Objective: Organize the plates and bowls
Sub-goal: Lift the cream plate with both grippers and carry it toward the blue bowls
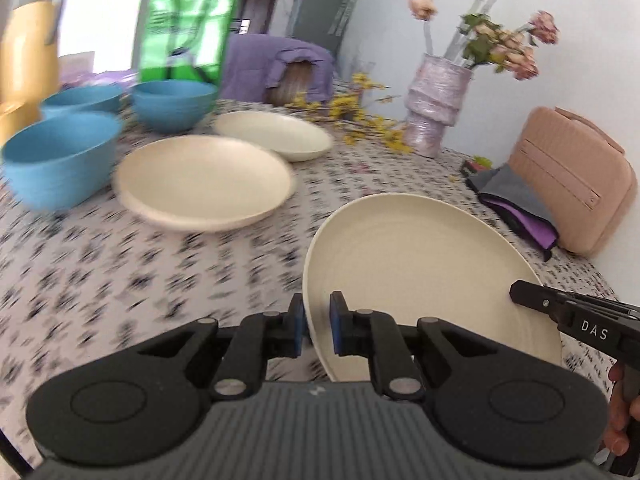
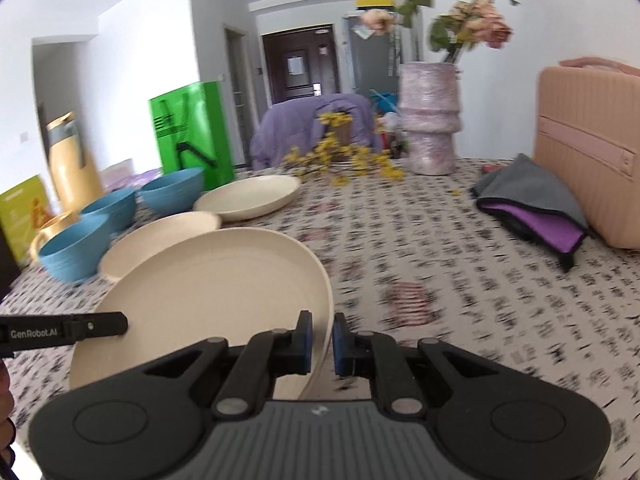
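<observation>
A cream plate (image 1: 424, 276) is held tilted above the patterned table, gripped at opposite rims by both grippers. My left gripper (image 1: 318, 326) is shut on its left rim. My right gripper (image 2: 322, 338) is shut on its right rim; the plate also shows in the right wrist view (image 2: 208, 292). The right gripper shows at the plate's far rim in the left wrist view (image 1: 532, 294). Two more cream plates (image 1: 204, 180) (image 1: 276, 134) lie on the table ahead. Three blue bowls (image 1: 56, 160) (image 1: 82, 98) (image 1: 172, 104) stand at the far left.
A yellow jug (image 1: 24, 48) and a green box (image 1: 184, 32) stand behind the bowls. A wrapped vase (image 1: 434, 108) with flowers, yellow sprigs (image 1: 352, 108), a pink case (image 1: 572, 184) and a grey-purple cloth (image 1: 516, 204) sit at the right.
</observation>
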Demonstrator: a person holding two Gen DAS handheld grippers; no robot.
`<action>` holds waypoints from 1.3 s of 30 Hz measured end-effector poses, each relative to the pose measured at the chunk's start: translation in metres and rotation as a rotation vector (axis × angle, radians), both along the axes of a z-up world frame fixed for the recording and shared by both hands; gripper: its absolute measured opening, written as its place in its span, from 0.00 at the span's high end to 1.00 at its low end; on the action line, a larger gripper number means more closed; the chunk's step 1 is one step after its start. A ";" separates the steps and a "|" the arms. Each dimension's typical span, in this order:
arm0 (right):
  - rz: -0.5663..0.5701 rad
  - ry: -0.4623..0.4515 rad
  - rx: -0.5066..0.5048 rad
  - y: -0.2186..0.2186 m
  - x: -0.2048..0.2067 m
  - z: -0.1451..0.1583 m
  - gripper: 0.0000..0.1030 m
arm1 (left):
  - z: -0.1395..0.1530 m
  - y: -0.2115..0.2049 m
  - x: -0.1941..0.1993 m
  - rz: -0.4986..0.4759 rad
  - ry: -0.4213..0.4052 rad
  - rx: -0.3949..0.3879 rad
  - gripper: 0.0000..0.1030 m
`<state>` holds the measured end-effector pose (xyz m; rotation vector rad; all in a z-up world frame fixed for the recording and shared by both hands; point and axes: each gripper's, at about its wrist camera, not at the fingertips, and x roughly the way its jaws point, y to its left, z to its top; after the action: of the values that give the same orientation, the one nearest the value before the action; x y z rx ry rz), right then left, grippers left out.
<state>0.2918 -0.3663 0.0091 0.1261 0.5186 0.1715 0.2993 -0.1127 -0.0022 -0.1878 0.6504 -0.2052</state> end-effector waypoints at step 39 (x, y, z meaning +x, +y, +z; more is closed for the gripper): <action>0.479 0.098 -0.082 0.306 0.051 -0.015 0.84 | -0.017 0.281 -0.025 0.424 0.026 0.035 0.86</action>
<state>0.3433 -0.0602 -0.0056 -0.0733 0.6470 0.6129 0.2748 0.1682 -0.0194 -0.2900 0.6247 0.2166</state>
